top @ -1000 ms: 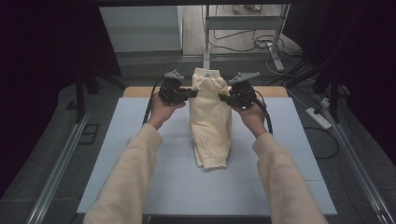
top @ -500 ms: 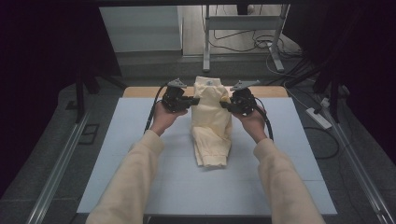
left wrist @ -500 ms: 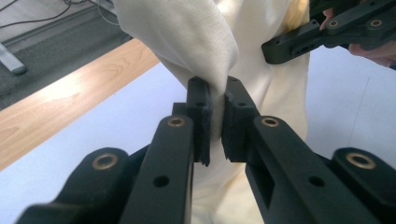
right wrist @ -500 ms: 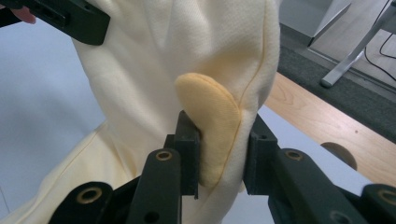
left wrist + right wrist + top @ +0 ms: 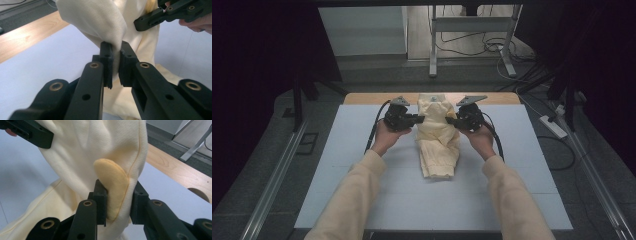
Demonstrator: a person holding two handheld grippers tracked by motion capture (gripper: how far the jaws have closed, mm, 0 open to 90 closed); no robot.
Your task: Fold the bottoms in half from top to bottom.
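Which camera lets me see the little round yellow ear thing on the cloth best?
The right gripper view: the rounded yellow flap sits close up between the right gripper jaws, which pinch the cream garment there. The high view shows the whole garment small, the flap too tiny to tell. The left gripper view shows plain cloth.

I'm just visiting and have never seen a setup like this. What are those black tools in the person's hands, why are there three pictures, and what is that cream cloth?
No robot here: a person holds a hand tool with two black jaws in each hand, the left gripper and the right gripper. The high view looks down on the pale blue table from above the person's side. Each of the other two views comes from a small camera riding on one tool, looking along its jaws. A cream garment is pinched at its upper part by both tools, one on each side, while its lower end lies folded on the table. The right jaws clamp a thicker bunch of fabric, with a yellow inner flap between them.
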